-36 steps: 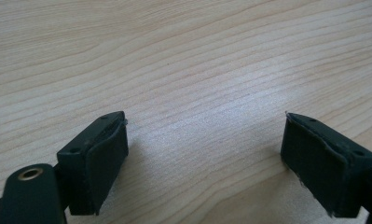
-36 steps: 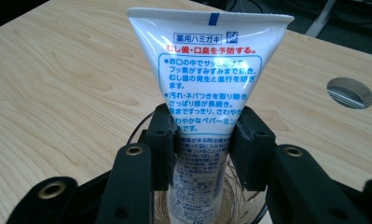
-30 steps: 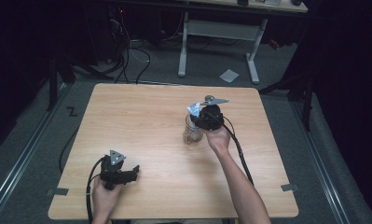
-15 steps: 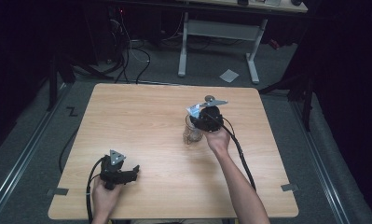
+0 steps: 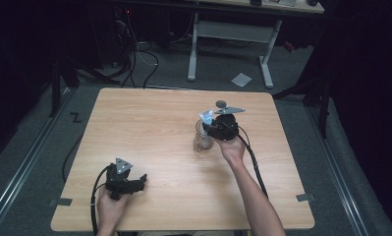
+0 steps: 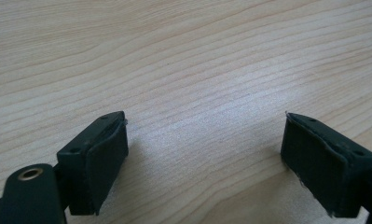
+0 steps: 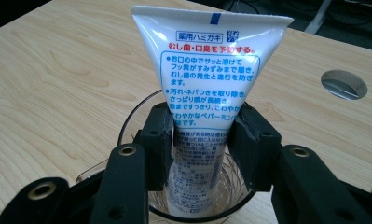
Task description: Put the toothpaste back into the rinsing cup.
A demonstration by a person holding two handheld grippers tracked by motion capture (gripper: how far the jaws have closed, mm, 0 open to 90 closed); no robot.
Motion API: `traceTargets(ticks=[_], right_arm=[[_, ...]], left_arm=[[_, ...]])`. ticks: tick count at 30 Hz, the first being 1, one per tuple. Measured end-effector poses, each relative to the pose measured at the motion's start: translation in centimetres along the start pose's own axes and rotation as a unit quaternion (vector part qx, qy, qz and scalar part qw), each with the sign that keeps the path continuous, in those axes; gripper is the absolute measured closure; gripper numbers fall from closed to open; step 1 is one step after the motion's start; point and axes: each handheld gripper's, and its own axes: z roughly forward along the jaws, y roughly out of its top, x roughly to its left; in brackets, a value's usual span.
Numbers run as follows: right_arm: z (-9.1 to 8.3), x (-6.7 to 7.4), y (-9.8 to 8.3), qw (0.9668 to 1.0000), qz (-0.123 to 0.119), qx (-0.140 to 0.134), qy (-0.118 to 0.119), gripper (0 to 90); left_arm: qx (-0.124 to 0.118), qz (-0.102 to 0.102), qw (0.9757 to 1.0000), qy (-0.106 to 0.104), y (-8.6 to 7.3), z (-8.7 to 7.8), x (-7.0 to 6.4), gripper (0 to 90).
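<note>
Right gripper (image 7: 200,140): jaws flank the toothpaste tube (image 7: 207,70) and have just been opening; the pads look still in contact, tube standing cap-down in the clear glass (image 7: 141,116) mid-table. Left gripper (image 6: 207,163): jaws wide, nothing between them, resting low on the wooden table (image 5: 149,128) at the near left. Judgement: finish the release gradually, then lift straight up so the tube stays propped and the glass is not tipped.

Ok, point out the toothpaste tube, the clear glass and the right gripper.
toothpaste tube (image 7: 210,70): right gripper view, its printed white face.
clear glass (image 5: 202,142): high view, its side wall.
right gripper (image 7: 201,144): right gripper view, midway between its fingertips.
</note>
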Motion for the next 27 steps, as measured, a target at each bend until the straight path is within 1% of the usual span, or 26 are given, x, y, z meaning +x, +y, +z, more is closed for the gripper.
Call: traceTargets(ticks=[5, 9, 14, 18, 24, 27], right_arm=[[-0.2, 0.1, -0.4, 1.0, -0.005, 0.0, 0.0, 61.4], [-0.3, 0.0, -0.7, 1.0, -0.002, -0.001, 0.004, 61.4], [-0.6, 0.0, -0.9, 1.0, 0.0, -0.003, 0.004, 57.2], [-1.0, 0.0, -0.9, 0.9999, 0.0, -0.012, 0.005, 52.6], [-2.0, -0.4, -1.0, 0.9996, 0.002, -0.024, 0.011, 51.0], [-2.4, -0.6, -1.0, 0.9996, 0.003, -0.028, 0.008, 50.4]], left_arm=[[0.0, 0.0, 1.0, 0.0, 0.0, 0.0, 0.0, 15.0], [0.0, 0.0, 1.0, 0.0, 0.0, 0.0, 0.0, 15.0], [0.0, 0.0, 1.0, 0.0, 0.0, 0.0, 0.0, 15.0], [0.0, 0.0, 1.0, 0.0, 0.0, 0.0, 0.0, 15.0], [-0.001, -0.001, 1.0, 0.001, 0.0, 0.0, 0.0, 15.0], [0.0, -0.001, 1.0, 0.0, 0.0, 0.0, 0.0, 15.0]])
